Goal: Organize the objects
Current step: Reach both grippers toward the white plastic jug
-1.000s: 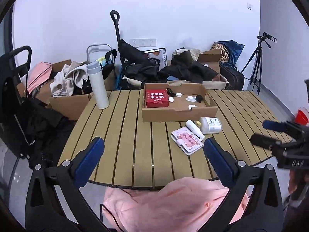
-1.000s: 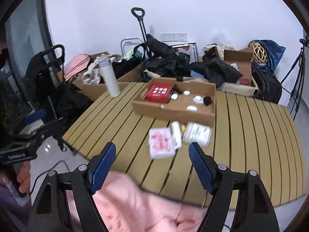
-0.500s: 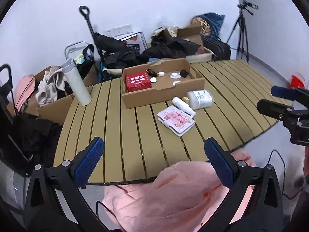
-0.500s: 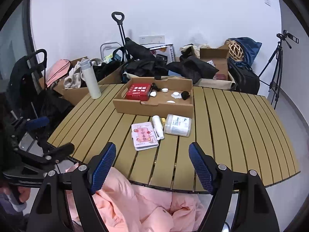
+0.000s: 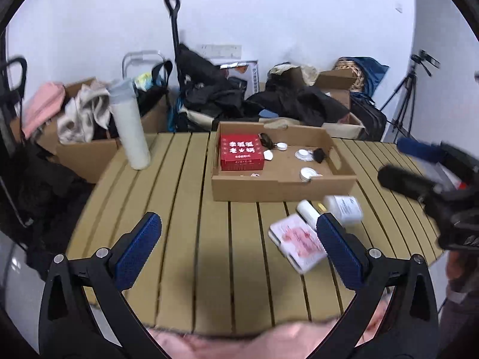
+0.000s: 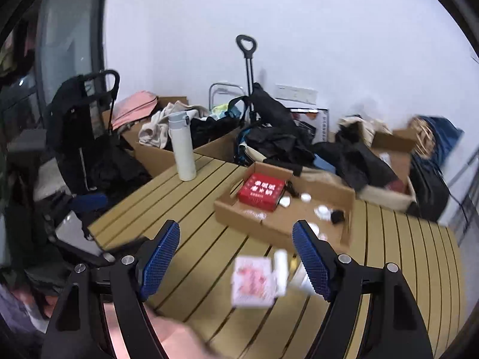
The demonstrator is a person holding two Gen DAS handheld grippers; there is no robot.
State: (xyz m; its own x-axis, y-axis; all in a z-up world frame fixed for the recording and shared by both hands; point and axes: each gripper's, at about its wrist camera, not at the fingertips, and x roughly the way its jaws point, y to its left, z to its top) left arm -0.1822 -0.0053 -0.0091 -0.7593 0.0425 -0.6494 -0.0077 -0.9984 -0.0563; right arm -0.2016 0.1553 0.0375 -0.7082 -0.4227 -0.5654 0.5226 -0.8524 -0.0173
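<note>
Both of my grippers were wide apart and held nothing. The left gripper (image 5: 239,248) hovered above the near part of the slatted wooden table (image 5: 179,209), its blue ribbed pads (image 5: 137,248) set on black plastic arms. The right gripper (image 6: 236,260) was spread just as wide, with the same blue textured pads (image 6: 160,257). The table had flat tan planks with dark gaps between them. The shallow cardboard tray (image 5: 281,188) sat at mid-table, well ahead of both grippers, and held a flat red box (image 5: 242,155) with white lettering in its left part. Small round white caps (image 5: 304,153) and a small black lump (image 5: 319,155) lay in the right part of the tray. Just in front of the tray, outside it, lay a pink-and-white printed packet (image 5: 298,243), rectangular and flat, a small white tube (image 5: 308,211) touching its far edge, and a white labelled bottle (image 5: 344,208) on its side just right of the tube. All three were near my left gripper's right finger. In the right wrist view, the packet (image 6: 254,281) sat between the fingers, blurred, with the tube (image 6: 281,264) beside it. A tall white cylindrical flask (image 5: 130,131) stood upright at the far left edge of the table, well apart from the rest.
</note>
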